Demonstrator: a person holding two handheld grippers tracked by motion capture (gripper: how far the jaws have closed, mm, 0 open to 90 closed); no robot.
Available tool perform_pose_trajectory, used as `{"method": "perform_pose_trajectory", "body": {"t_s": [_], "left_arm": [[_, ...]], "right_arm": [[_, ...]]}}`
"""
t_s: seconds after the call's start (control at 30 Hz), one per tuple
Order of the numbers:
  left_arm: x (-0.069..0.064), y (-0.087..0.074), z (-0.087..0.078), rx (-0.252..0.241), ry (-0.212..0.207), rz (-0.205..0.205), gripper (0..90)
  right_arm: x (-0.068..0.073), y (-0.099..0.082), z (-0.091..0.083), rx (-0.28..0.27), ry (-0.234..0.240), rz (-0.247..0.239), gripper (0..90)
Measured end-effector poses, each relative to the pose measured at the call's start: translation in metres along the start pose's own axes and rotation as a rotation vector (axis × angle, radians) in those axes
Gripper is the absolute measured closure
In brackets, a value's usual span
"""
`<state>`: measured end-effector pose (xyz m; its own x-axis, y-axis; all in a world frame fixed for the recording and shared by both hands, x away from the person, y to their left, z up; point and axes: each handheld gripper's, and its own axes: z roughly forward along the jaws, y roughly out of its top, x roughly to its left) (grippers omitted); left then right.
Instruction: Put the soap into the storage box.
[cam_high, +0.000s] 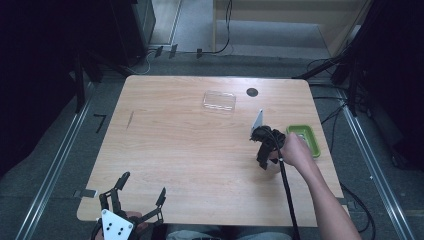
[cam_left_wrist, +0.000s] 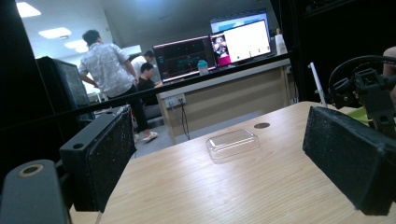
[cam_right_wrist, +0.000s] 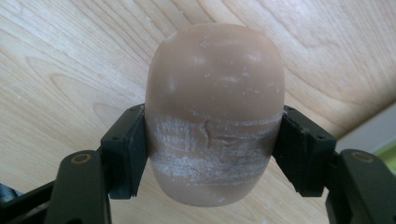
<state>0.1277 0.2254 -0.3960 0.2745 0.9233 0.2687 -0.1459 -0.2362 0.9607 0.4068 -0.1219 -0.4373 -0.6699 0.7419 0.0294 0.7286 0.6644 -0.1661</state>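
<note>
Your light wooden table (cam_high: 200, 155) carries, toward its far edge, a clear shallow plastic lid (cam_high: 219, 101), and at its right edge a green rectangular tray (cam_high: 314, 142). Your right gripper (cam_right_wrist: 212, 154) clamps a smooth brown rounded bar of soap (cam_right_wrist: 215, 107) across its scuffed lower half, held above the bare wood near the tray. Its slick, curved sides could let it squirt out if you tilt or jolt. Your left gripper (cam_high: 135, 192) rests at the near edge, jaws wide and empty.

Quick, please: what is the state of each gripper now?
Left gripper: open, holding nothing.
Right gripper: closed on the brown soap bar.
</note>
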Motion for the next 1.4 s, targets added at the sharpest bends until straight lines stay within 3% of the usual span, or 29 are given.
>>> {"method": "perform_pose_trajectory", "body": {"t_s": [0.77, 1.4], "left_arm": [[0.000, 0.000, 0.000, -0.001, -0.001, 0.001, 9.9], [0.000, 0.000, 0.000, -0.001, -0.002, 0.000, 9.9]], "right_arm": [[-0.022, -0.021, -0.017, -0.016, 0.012, 0.031, 33.8], [-0.039, -0.035, -0.023, -0.017, 0.007, 0.086, 33.8]]}}
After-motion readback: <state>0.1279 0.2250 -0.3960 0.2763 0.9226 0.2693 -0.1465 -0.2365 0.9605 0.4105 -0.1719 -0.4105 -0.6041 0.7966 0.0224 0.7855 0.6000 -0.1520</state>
